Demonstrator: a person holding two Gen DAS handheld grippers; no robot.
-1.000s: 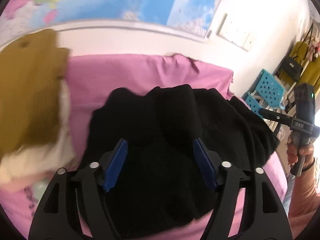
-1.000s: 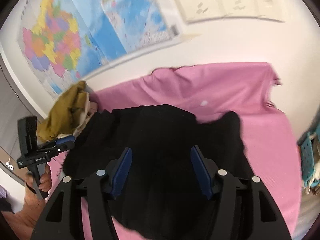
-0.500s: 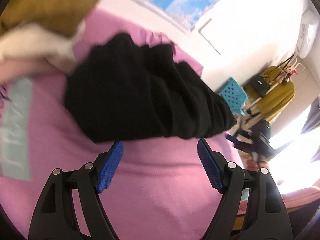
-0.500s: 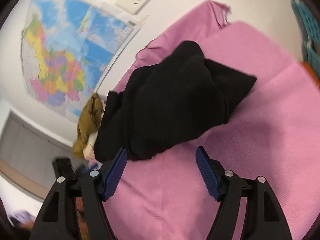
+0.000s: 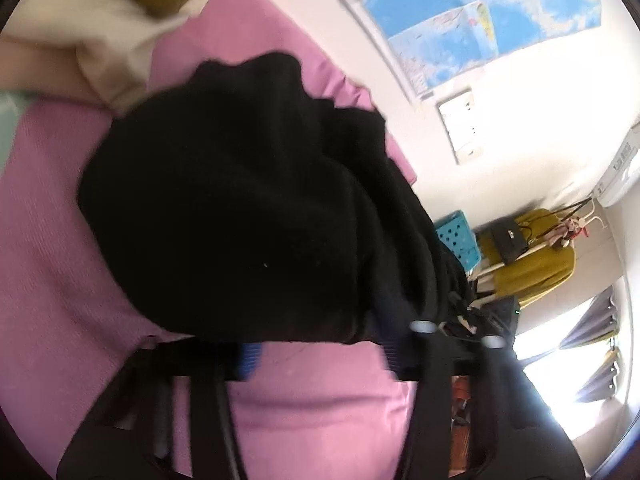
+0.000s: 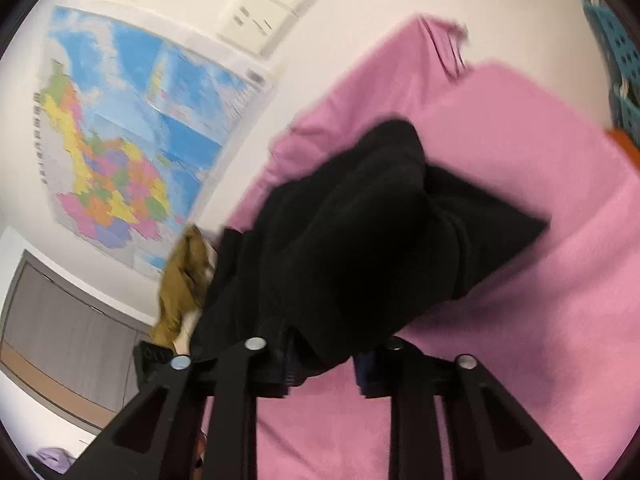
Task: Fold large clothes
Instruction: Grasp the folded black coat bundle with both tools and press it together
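Pink sheet [image 5: 312,408] covers the bed, wall map [image 6: 132,148] at 10 o'clock in right view. Black garment [image 5: 240,216] bunched mid-bed. Left gripper [image 5: 320,354] and right gripper [image 6: 324,364] both closing, garment's near hem between the jaws; blur hides whether pads press it yet

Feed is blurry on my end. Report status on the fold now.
Left hand-held gripper and right hand-held gripper both closing on near hem of black garment. Garment bunched on pink sheet. Mustard clothing beside it, not blocking.
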